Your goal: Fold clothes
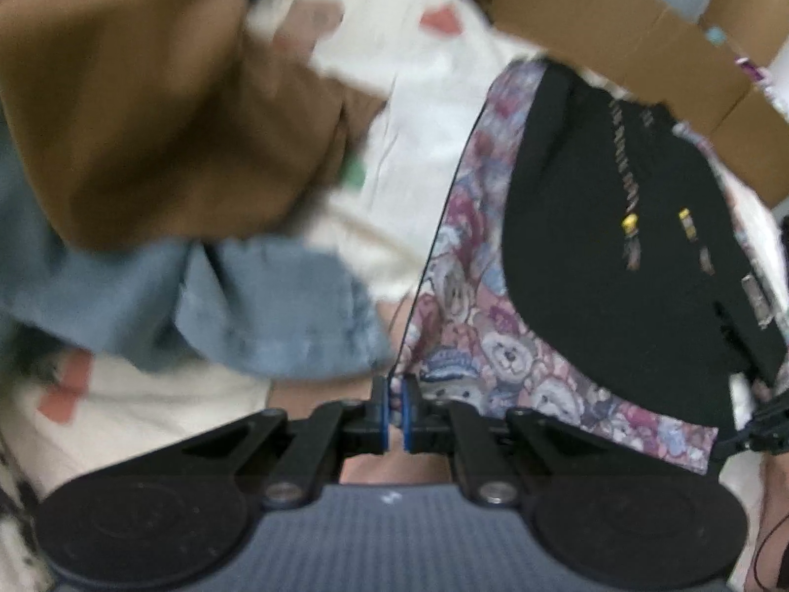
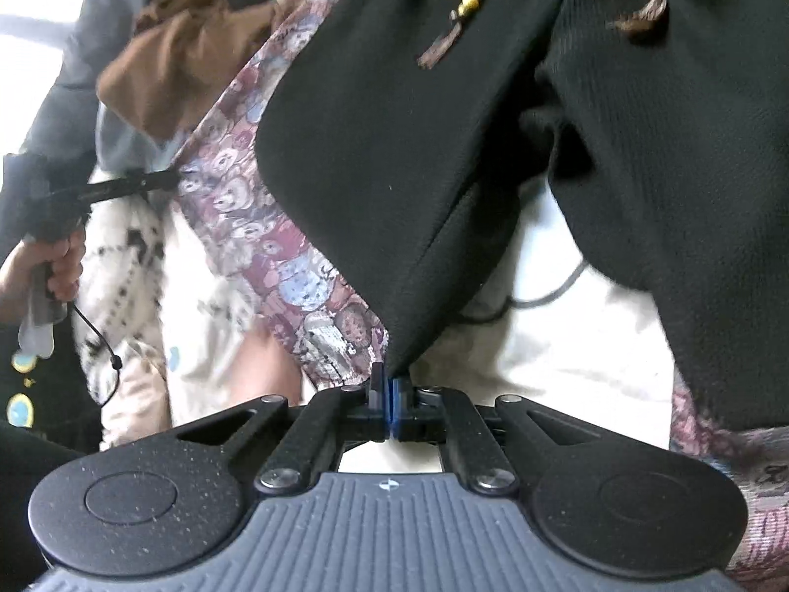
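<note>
A garment with a black outer side (image 1: 616, 222) and a teddy-bear print side (image 1: 493, 345) hangs stretched between both grippers. Cords with yellow beads (image 1: 630, 223) dangle on the black side. My left gripper (image 1: 394, 404) is shut on the print edge of the garment. In the right wrist view my right gripper (image 2: 389, 394) is shut on a corner where the black cloth (image 2: 419, 148) meets the bear print (image 2: 256, 227). The left gripper (image 2: 170, 179) shows there too, held by a hand (image 2: 54, 266), pinching the print edge. The right gripper (image 1: 759, 424) appears at the right edge of the left wrist view.
A brown garment (image 1: 148, 113) and a blue denim piece (image 1: 271, 311) lie blurred on the white patterned sheet (image 1: 419, 123) to the left. A cardboard box (image 1: 616, 15) stands behind. A grey cable (image 2: 542, 291) lies on the sheet under the garment.
</note>
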Demonstrator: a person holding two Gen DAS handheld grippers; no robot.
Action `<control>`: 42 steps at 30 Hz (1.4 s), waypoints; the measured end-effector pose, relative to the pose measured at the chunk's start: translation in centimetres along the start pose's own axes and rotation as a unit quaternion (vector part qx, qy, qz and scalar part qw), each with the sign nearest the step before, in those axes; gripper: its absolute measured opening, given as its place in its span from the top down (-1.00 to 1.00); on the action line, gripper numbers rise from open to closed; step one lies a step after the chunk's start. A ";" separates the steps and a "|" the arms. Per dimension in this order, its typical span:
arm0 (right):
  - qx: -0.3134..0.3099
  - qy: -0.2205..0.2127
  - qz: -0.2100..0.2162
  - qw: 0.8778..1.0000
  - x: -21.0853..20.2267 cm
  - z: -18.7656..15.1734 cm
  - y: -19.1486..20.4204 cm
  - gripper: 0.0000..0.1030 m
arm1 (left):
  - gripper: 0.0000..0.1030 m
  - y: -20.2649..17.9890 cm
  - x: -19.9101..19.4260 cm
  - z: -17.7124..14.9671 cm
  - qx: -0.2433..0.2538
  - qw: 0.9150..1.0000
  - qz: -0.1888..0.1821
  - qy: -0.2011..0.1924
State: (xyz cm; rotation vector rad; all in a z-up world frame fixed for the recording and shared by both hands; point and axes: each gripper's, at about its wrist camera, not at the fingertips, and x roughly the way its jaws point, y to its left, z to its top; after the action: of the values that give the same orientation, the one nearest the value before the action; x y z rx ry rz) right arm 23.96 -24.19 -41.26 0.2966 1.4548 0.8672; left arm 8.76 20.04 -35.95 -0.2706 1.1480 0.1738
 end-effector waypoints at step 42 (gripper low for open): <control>-0.007 -0.013 -0.031 0.999 -1.4 0.8 1.3 0.76 | 0.55 -1.7 1.7 4.1 0.023 0.999 0.012 -0.043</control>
State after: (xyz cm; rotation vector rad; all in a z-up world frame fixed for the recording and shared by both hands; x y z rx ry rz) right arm 24.46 -24.01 -39.29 0.2497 1.4258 0.8199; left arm 13.52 19.65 -35.71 -0.2072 1.0695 0.1773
